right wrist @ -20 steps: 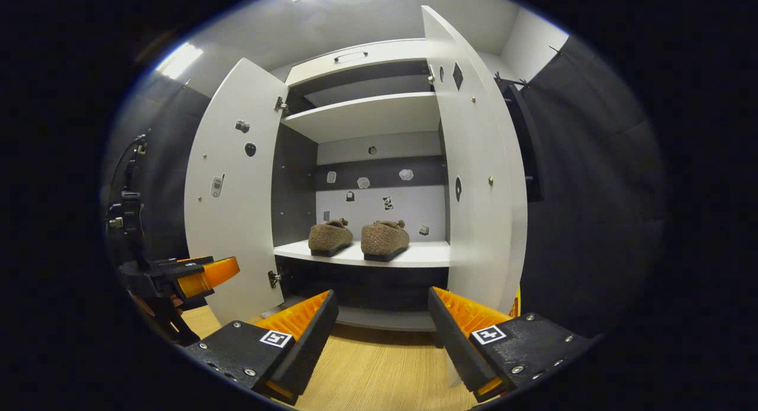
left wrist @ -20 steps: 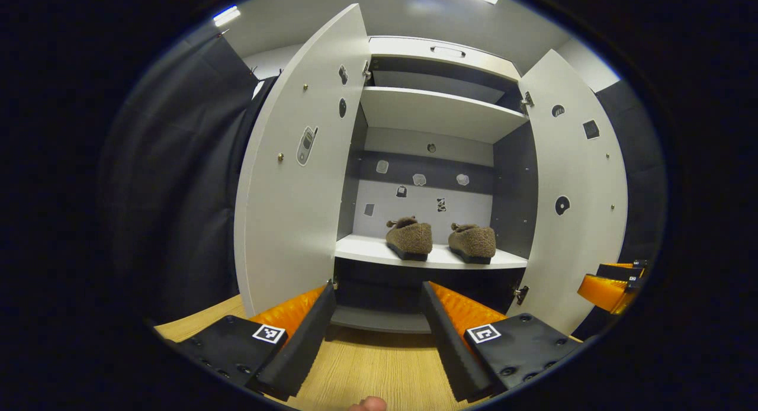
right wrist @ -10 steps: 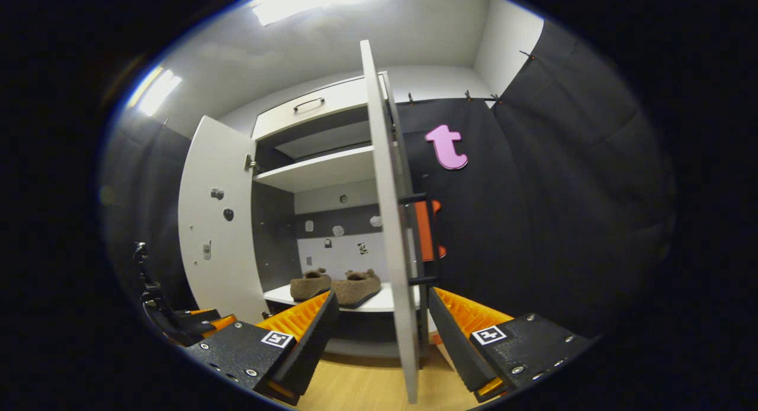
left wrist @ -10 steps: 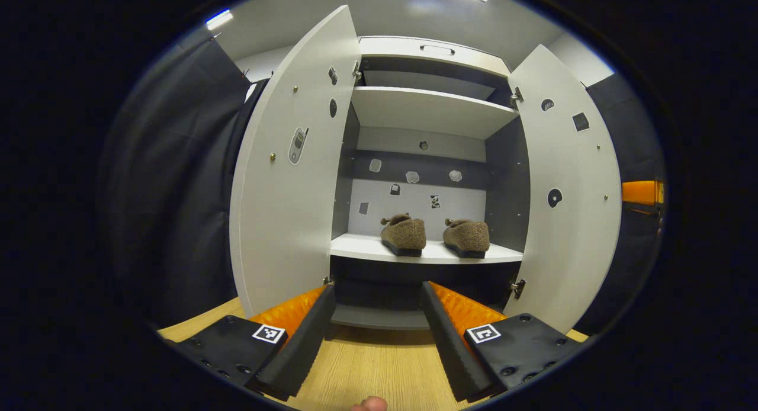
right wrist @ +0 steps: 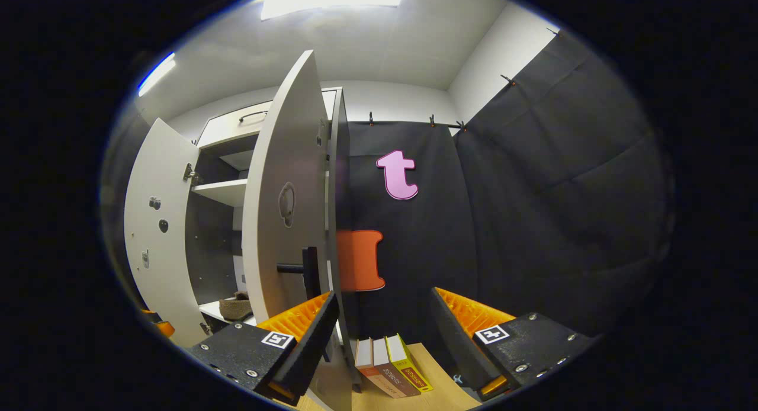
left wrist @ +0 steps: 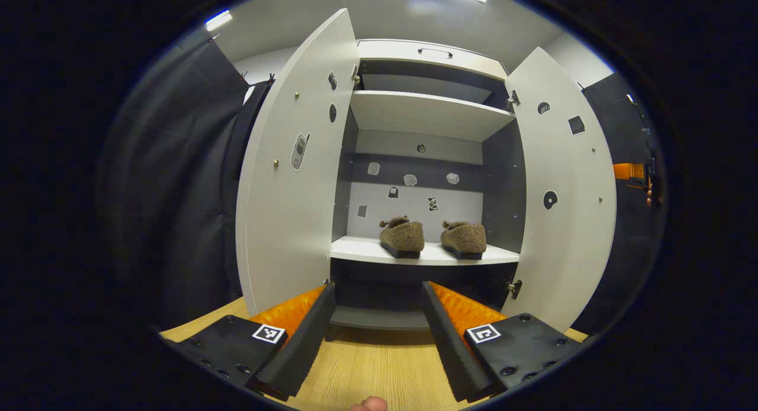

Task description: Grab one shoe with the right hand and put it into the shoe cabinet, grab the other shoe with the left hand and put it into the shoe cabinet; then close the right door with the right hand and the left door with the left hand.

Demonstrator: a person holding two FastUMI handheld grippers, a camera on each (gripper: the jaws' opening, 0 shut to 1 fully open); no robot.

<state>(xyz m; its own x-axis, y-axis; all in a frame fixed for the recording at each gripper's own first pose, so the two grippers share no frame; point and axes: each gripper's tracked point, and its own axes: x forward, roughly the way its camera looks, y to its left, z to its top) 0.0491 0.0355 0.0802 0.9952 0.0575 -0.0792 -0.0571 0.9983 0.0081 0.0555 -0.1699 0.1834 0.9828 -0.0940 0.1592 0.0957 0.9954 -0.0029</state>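
Observation:
Two brown fuzzy shoes, one on the left [left wrist: 402,237] and one on the right [left wrist: 463,239], stand side by side on the lower shelf [left wrist: 367,251] of the white shoe cabinet. Both doors stand wide: the left door [left wrist: 296,174] and the right door [left wrist: 565,192]. My left gripper [left wrist: 378,288] is open and holds nothing, facing the cabinet from a distance. My right gripper [right wrist: 384,294] is open too, beside the outer face of the right door [right wrist: 287,221], close to its dark handle [right wrist: 307,270]. One shoe [right wrist: 235,306] peeks out past that door's edge.
An upper shelf [left wrist: 426,112] and a top drawer [left wrist: 435,54] sit above the shoes. Three books [right wrist: 392,366] stand on the wooden floor [left wrist: 367,369] by the black cloth wall [right wrist: 533,221]. The right gripper's body [left wrist: 629,171] shows beyond the right door.
My right gripper has swung right, from facing the shoes, round the right door's edge to its outer face. The left gripper has hardly moved.

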